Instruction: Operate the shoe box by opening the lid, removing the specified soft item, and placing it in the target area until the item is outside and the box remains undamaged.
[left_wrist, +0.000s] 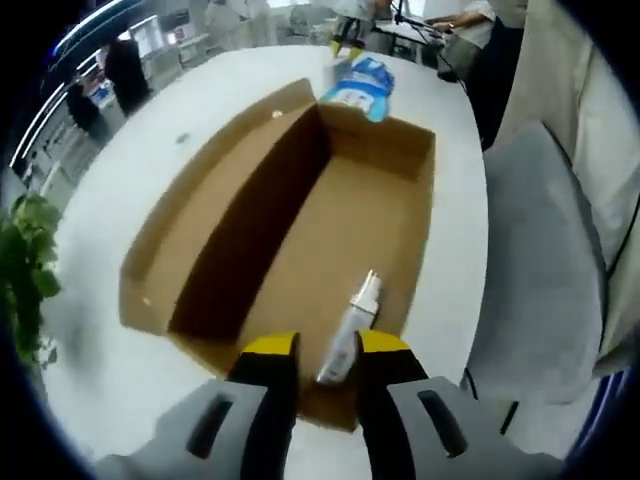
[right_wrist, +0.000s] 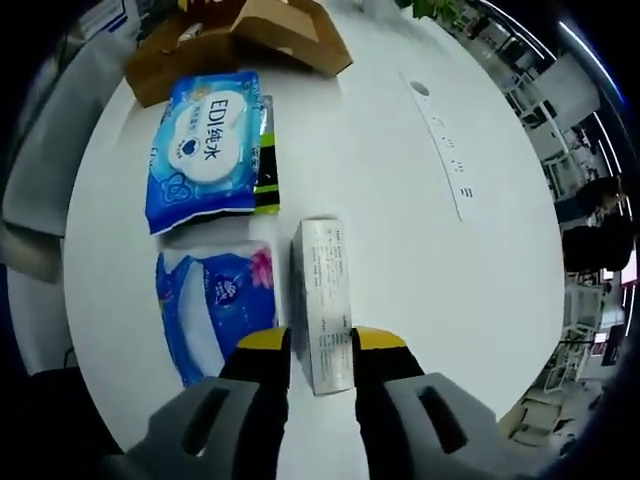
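The cardboard shoe box (left_wrist: 375, 215) lies open on the white table (left_wrist: 150, 170), its lid flap (left_wrist: 215, 200) folded out flat to the left. Inside, on the box floor, a small white tube (left_wrist: 352, 325) lies with its near end between the yellow tips of my left gripper (left_wrist: 327, 348); the jaws stand apart, wider than the tube. In the right gripper view my right gripper (right_wrist: 322, 342) holds a long white carton (right_wrist: 324, 290) low over the table. Beside it lie a blue tissue pack (right_wrist: 215, 305) and a blue wet-wipe pack (right_wrist: 205, 150). The shoe box (right_wrist: 240, 35) sits behind them.
A green-black packet (right_wrist: 266, 175) pokes out from under the wet-wipe pack. A grey chair (left_wrist: 540, 260) stands at the table's right edge and a potted plant (left_wrist: 25, 270) at its left. People stand by desks in the background. Bare tabletop (right_wrist: 450, 250) spreads right of the carton.
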